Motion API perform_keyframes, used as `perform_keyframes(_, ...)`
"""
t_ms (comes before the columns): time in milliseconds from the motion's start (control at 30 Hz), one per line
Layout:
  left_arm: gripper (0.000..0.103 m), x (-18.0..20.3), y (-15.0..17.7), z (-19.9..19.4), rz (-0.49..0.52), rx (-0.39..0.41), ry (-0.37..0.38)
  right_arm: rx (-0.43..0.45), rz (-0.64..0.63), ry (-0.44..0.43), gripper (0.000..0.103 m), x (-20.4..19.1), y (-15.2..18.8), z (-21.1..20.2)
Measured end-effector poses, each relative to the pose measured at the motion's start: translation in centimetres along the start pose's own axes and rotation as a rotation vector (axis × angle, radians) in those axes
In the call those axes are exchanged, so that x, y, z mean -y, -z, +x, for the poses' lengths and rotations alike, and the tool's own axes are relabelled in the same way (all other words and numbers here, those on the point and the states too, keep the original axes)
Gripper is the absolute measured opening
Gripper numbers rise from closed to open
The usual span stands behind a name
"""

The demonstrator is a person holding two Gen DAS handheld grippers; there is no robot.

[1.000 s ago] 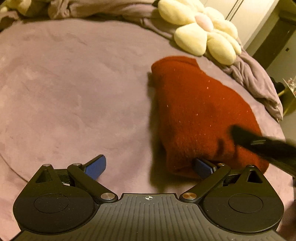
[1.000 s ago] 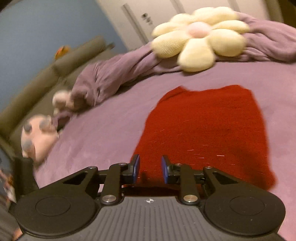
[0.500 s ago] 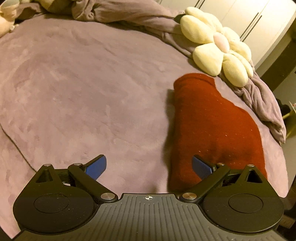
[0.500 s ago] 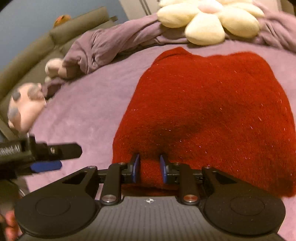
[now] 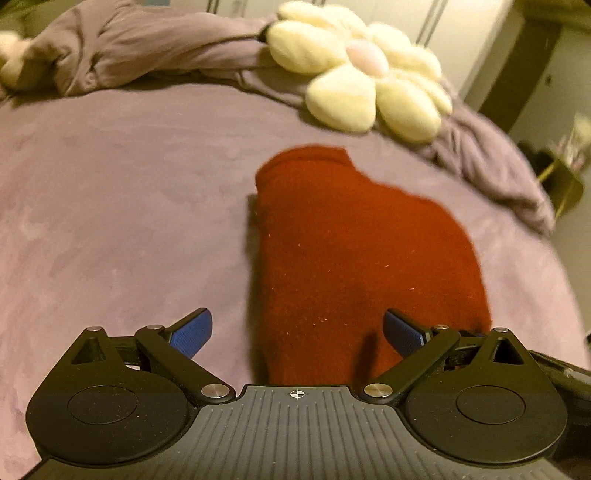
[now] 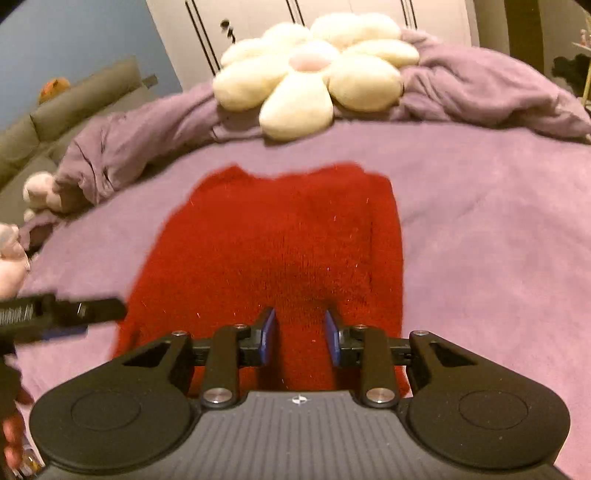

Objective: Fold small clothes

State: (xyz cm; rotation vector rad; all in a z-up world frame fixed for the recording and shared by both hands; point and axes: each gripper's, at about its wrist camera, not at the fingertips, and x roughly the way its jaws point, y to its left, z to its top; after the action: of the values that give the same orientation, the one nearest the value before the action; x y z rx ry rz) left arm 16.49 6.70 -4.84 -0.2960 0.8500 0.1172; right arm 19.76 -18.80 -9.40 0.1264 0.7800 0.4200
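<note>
Your red sweater (image 5: pixel 354 258) lies folded flat on the purple blanket (image 5: pixel 110 221), its near edge running under both of your tools; the far end narrows toward the flower cushion (image 5: pixel 365 74), which sits just beyond it against a bunched purple duvet (image 6: pixel 480 85).

Your left gripper (image 5: pixel 297 332) is spread wide and grips nothing; one blue pad hangs over bare blanket beside the sweater's left edge, the other over the knit. Your right gripper (image 6: pixel 300 338) is only partly open, its pads a narrow gap apart with the sweater showing between them; whether they pinch any cloth you cannot tell from here.

Outward from the sweater: the blanket covers the whole surface; behind the cushion stand pale wardrobe doors (image 6: pixel 258 22); to the sweater's far left in the right wrist view are an olive sofa back (image 6: pixel 74 99), a blue wall (image 6: pixel 74 33) and a pink soft toy (image 6: pixel 37 192).

In the right wrist view the tip of your left gripper crosses the left edge, blurred; a gold stand (image 5: pixel 561 181) beyond the duvet is cut off and too blurred to make out.
</note>
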Motion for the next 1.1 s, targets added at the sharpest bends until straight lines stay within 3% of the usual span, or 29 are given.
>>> perform_keyframes(167,0.102,1.4,0.8,2.4,0.081,-0.033,-0.020,0.005,-0.035,-0.009,0.028,0.0,2.1,0.7)
perform_keyframes(367,0.103,0.5,1.4,3.3,0.045,-0.038,-0.006,-0.003,-0.103,-0.001,0.029,-0.3,2.1,1.7)
perform_keyframes(533,0.103,0.1,1.4,1.7,0.015,-0.046,-0.002,-0.016,-0.105,-0.013,0.031,-0.6,1.7,0.3)
perform_keyframes(667,0.103,-1.3,0.6,0.0,-0.041,-0.011,-0.003,0.066,-0.021,-0.054,0.039,0.2,0.8,-2.4)
perform_keyframes(800,0.103,-1.8,0.0,-0.8,-0.053,0.001,-0.035,0.167,0.015,0.057,0.051,1.2,-0.2,-3.7)
perform_keyframes(933,0.103,-2.0,1.2,-2.3,-0.051,-0.020,0.074,0.124,0.137,0.058,0.052,4.1,0.7,-3.8)
perform_keyframes(1100,0.103,-1.8,4.3,-1.0,-0.163,-0.159,0.329,0.088,0.197,0.041,0.052,5.8,3.5,-4.5)
